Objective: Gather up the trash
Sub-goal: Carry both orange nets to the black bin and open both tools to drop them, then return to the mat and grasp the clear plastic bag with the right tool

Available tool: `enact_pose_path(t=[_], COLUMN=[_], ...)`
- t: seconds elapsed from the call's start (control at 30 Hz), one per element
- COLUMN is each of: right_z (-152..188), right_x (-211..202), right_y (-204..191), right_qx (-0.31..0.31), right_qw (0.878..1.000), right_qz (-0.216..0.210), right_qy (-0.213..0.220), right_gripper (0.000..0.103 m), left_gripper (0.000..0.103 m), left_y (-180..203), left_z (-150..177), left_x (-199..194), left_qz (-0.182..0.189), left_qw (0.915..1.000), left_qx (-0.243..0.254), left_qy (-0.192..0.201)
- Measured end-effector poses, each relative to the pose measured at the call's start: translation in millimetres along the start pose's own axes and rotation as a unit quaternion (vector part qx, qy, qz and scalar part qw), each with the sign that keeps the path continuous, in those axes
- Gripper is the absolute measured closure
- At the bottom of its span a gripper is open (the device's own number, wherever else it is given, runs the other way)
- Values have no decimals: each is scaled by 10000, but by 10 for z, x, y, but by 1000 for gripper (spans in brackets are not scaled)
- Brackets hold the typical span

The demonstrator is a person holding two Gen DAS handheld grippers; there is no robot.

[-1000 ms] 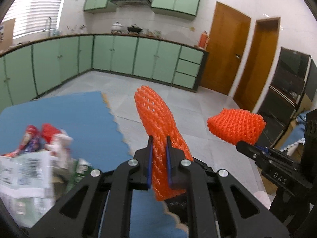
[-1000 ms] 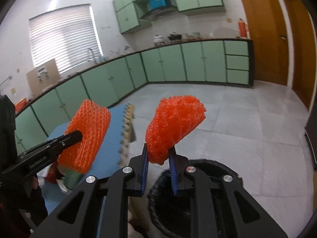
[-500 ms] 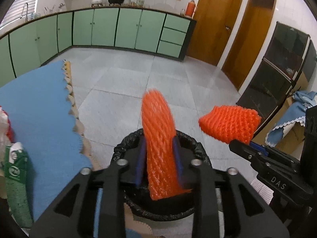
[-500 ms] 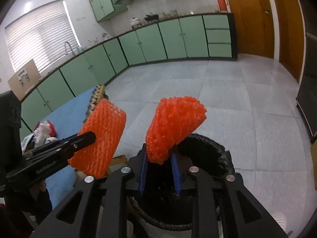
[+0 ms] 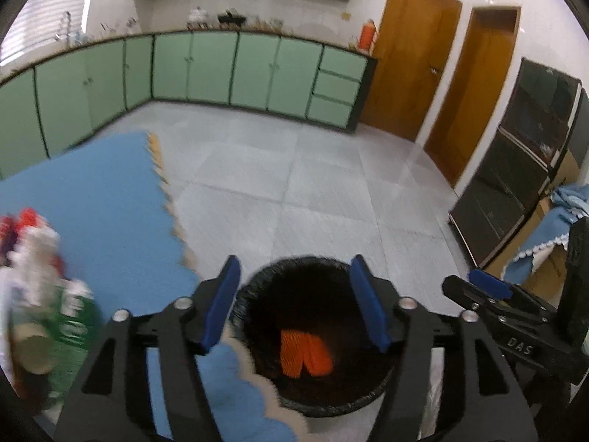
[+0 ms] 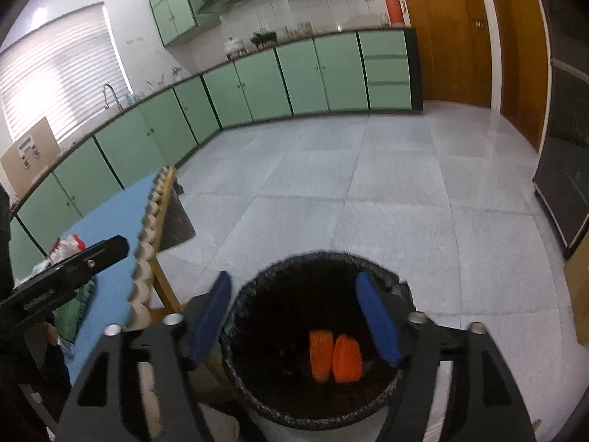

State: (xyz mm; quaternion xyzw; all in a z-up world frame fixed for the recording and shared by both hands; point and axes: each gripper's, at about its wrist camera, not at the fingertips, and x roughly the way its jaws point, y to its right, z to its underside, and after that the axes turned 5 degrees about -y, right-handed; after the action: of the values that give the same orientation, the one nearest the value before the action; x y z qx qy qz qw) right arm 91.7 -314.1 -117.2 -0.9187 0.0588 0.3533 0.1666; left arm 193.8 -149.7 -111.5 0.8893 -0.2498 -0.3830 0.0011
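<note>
Nearest, left gripper (image 5: 294,304): jaws opening, nothing between the blue pads (image 5: 221,304), where a second ago an orange foam net stood clamped upright. Same on the right gripper (image 6: 294,316): jaws opening wide, empty, its own net gone from the grip. Both hanging over the mouth of the bin (image 5: 257,287), pointed down into it.

Just below, inside the black liner: two orange nets (image 6: 335,355) lying side by side at the bottom, touching or nearly so, clear of both sets of pads. Seen from the left wrist as one folded orange patch (image 5: 305,353). Released, then, and landed where they belong; two pieces of trash done with.

Left of the bin, on the blue table (image 5: 92,191): more litter waiting, a blurred heap of wrappers (image 5: 33,243) in red and white and a green packet (image 5: 71,328) near the edge. Too smeared to tell apart further.

Beyond, bare grey floor tiles, green cabinets along the far wall, wooden doors far right.

Judgement: drop complete, task only partly through; next call likely a swing back left to the heap with both grippers free.
</note>
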Motion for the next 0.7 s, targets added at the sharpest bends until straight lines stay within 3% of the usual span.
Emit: enact_pose_path(t=[0.07, 0.3, 0.47, 0.57, 0.7], right_z=[-53, -176, -117, -45, 74], right_x=[-142, -399, -362, -319, -268], right_y=[-153, -774, -1308, -1640, -2046], right_qx=[-106, -500, -861, -1121, -1462], right_qw=[9995, 9913, 9800, 9730, 9626], right_qz=[-144, -1023, -1700, -1963, -2259], right_qy=[249, 667, 566, 462, 315], right_gripper=[15, 10, 9, 9, 10], left_gripper=[30, 21, 20, 20, 20], left_y=[-85, -571, -990, -1218, -1419], left_z=[-24, 24, 178, 306, 451], left_x=[-270, -1118, -1651, -1915, -2092], left_qz=[-243, -1122, -1936, -2489, -2987], left_qw=[9993, 9884, 9710, 9551, 9401], left_qx=[24, -235, -531, -691, -777], left_qy=[299, 992, 1302, 1449, 1444])
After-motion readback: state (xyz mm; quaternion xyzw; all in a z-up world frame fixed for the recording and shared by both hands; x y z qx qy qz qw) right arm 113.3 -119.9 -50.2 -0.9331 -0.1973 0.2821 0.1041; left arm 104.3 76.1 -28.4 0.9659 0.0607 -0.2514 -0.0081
